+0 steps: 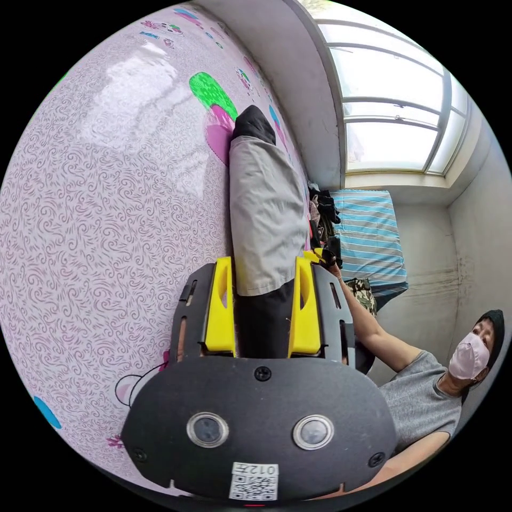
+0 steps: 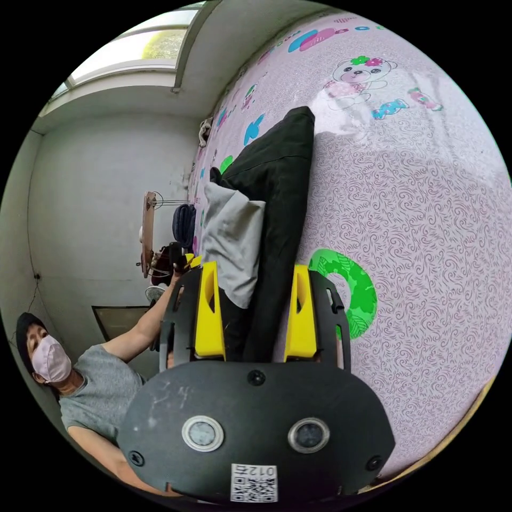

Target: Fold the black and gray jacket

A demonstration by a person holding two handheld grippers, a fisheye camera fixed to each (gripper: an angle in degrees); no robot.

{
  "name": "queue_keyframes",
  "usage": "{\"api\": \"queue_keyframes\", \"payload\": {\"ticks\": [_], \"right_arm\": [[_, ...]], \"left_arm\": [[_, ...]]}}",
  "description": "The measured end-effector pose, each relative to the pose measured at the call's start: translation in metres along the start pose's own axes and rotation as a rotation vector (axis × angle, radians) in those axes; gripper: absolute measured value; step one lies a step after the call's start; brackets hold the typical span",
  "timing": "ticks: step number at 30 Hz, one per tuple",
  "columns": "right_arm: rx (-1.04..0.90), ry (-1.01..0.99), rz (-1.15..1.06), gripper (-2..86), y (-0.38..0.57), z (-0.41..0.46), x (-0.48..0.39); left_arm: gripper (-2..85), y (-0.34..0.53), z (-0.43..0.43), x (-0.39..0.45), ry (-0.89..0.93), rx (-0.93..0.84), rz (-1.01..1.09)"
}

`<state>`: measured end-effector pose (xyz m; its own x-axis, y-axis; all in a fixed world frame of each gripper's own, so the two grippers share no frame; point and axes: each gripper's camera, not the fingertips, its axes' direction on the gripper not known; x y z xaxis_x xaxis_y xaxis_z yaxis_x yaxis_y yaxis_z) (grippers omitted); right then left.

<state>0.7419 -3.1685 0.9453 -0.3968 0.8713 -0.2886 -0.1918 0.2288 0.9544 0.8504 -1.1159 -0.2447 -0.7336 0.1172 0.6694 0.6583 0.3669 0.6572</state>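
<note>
The black and gray jacket (image 1: 264,213) lies bunched on the pink patterned table cover (image 1: 106,213). Its gray panel runs away from my left gripper (image 1: 262,264) to a black end. That gripper's yellow jaws press on the fabric from both sides. The right gripper (image 1: 322,256) peeks out just beyond it, in a hand. In the right gripper view the jacket (image 2: 277,176) shows a long black fold with a gray flap beside it. My right gripper (image 2: 254,269) is shut on that bundle. The left gripper (image 2: 189,261) shows close by on the left.
The person (image 1: 426,384) holding the grippers sits beside the table. A pile of clothes (image 1: 320,208) and a blue striped cloth (image 1: 368,234) lie under the window (image 1: 389,106). A wooden rack (image 2: 149,234) stands by the far wall. The table cover (image 2: 416,213) stretches wide beyond the jacket.
</note>
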Motion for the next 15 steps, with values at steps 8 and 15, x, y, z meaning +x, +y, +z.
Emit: {"api": "queue_keyframes", "payload": {"ticks": [8,15], "right_arm": [[-0.113,-0.081,-0.043,18.3,0.001,0.006,0.038],[-0.102,-0.171,-0.029,16.3,0.024,0.016,0.096]], "left_arm": [[14.7,-0.008,-0.014,0.012,0.010,-0.044,0.033],[12.8,0.004,-0.024,0.015,0.029,-0.047,0.034]]}}
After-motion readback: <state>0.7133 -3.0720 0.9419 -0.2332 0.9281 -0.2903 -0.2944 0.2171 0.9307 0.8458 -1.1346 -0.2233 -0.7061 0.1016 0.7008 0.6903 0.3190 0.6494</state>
